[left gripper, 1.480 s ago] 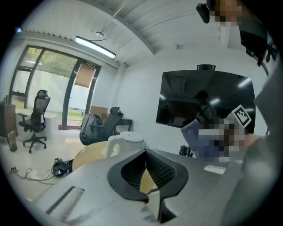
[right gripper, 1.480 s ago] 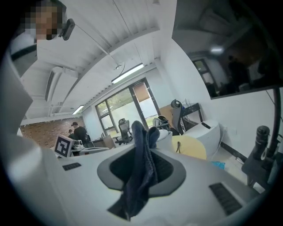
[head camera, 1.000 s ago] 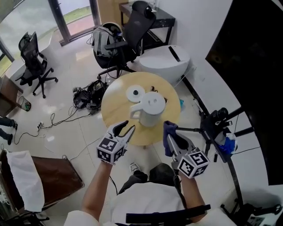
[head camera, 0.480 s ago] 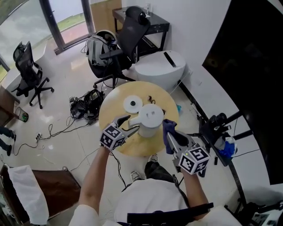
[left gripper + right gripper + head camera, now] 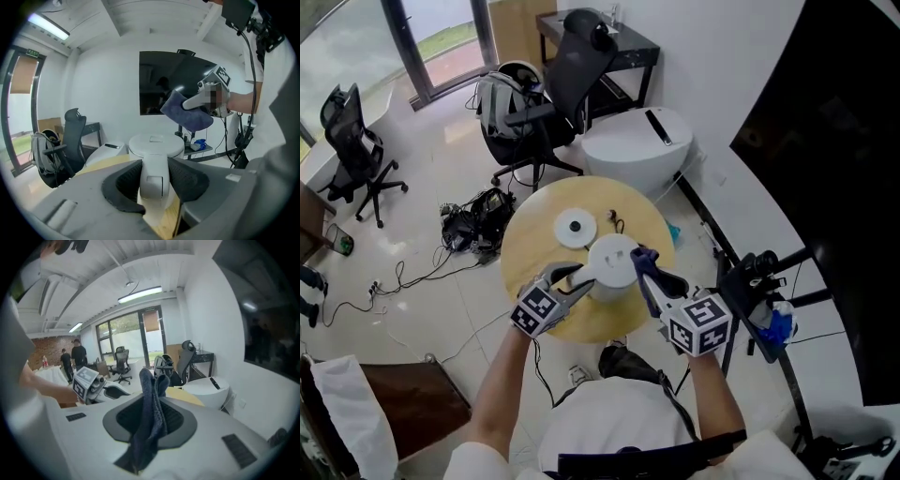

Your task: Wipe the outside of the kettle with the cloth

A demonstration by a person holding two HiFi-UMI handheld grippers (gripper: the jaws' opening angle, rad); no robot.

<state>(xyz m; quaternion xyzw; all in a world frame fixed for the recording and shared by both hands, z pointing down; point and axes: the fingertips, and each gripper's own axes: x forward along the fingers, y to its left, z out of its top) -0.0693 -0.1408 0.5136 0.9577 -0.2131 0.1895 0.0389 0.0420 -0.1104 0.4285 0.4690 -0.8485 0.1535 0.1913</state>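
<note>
L tongs (image 5: 153, 169) have just been closing & now clamp the handle (image 5: 153, 183) of the kettle (image 5: 613, 263), pads on both its sides. R tongs (image 5: 151, 397) pinched tight on the cloth (image 5: 149, 423), which is blue, bunched and sticks out ahead. Kettle upright, mid tabletop (image 5: 534, 246), handle twd the person's left. Cloth hangs just off kettle's upper right side, apparently not touching yet. So R looks the wiping hand: prob. a short push left onto the wall, then strokes up-down along the body.
</note>
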